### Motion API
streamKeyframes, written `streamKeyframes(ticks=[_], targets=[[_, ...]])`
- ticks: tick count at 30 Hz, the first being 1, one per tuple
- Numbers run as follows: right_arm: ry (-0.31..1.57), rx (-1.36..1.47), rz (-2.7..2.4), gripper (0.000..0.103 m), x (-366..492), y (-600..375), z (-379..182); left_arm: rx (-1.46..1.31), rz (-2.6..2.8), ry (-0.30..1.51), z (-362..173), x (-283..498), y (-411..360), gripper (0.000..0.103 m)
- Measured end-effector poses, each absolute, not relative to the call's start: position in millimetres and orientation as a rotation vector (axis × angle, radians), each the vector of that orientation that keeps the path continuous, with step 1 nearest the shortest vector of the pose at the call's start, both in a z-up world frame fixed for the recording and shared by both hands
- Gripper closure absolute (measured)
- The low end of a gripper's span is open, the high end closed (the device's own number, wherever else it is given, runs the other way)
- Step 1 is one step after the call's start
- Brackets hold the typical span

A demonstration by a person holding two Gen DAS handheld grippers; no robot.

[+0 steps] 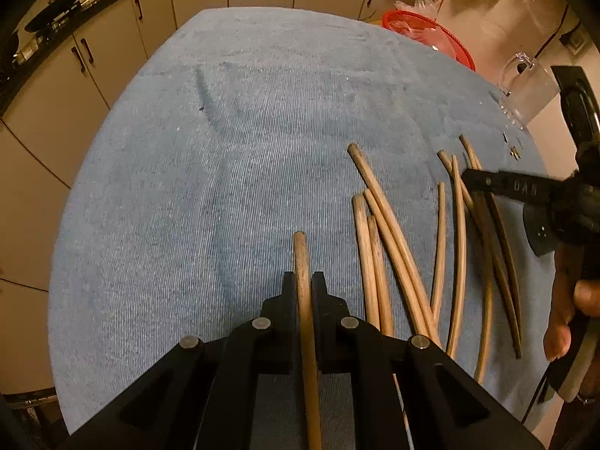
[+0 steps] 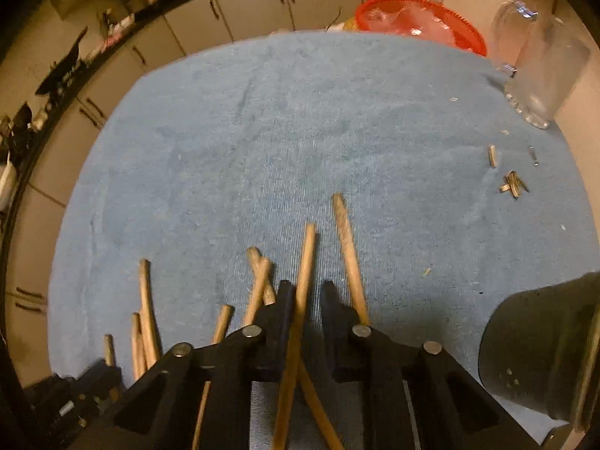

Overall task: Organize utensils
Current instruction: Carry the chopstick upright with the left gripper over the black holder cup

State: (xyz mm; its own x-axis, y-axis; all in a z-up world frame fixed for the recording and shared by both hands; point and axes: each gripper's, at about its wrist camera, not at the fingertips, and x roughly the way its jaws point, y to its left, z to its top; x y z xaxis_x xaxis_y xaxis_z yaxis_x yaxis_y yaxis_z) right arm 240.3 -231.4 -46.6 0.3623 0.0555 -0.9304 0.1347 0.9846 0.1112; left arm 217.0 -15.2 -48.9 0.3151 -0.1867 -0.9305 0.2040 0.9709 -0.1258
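Several wooden chopsticks (image 1: 397, 247) lie loose on a blue cloth (image 1: 232, 157). My left gripper (image 1: 303, 281) is shut on one light chopstick (image 1: 300, 251), which runs up between its fingers and sticks out past the tips. To its right, my right gripper (image 1: 472, 180) comes in from the side over the darker chopsticks, with a hand (image 1: 566, 300) behind it. In the right wrist view, my right gripper (image 2: 305, 290) is shut on a chopstick (image 2: 308, 247) that lies against its left finger. More chopsticks (image 2: 146, 300) lie to the left.
A clear glass mug (image 1: 525, 90) stands at the cloth's far right edge, with a red basket (image 1: 423, 33) behind it. A dark round container (image 2: 540, 348) sits at the near right. Small wood bits (image 2: 512, 183) are scattered nearby. Cabinets (image 1: 112, 48) line the far side.
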Motion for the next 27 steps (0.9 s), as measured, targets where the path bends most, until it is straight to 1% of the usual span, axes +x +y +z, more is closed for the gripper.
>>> streamKeyframes(ticks=[1,4,6,11,17,22,27], targets=[[1.197,0.190,-0.043,0.096,241,-232,-46,0.015,-0.268,1.221,-49,218,-16,0.096],[1.141,0.227,-0.020,0.097,227,-235,-35,-0.029,-0.330,1.184,-42,214,-13,0.096],[1.083,0.234,0.003,0.097,211,-235,-18,-0.034,-0.336,1.153,-33,209,-10,0.096],[0.893,0.241,0.082,0.097,153,-227,41,-0.048,-0.364,1.024,14,184,-5,0.096],[0.684,0.233,0.146,0.097,84,-219,86,-0.061,-0.365,0.875,64,140,4,0.096],[0.594,0.218,0.150,0.097,36,-208,111,-0.079,-0.381,0.799,92,114,12,0.096],[0.551,0.209,0.147,0.097,18,-203,120,-0.074,-0.378,0.770,109,101,14,0.096]])
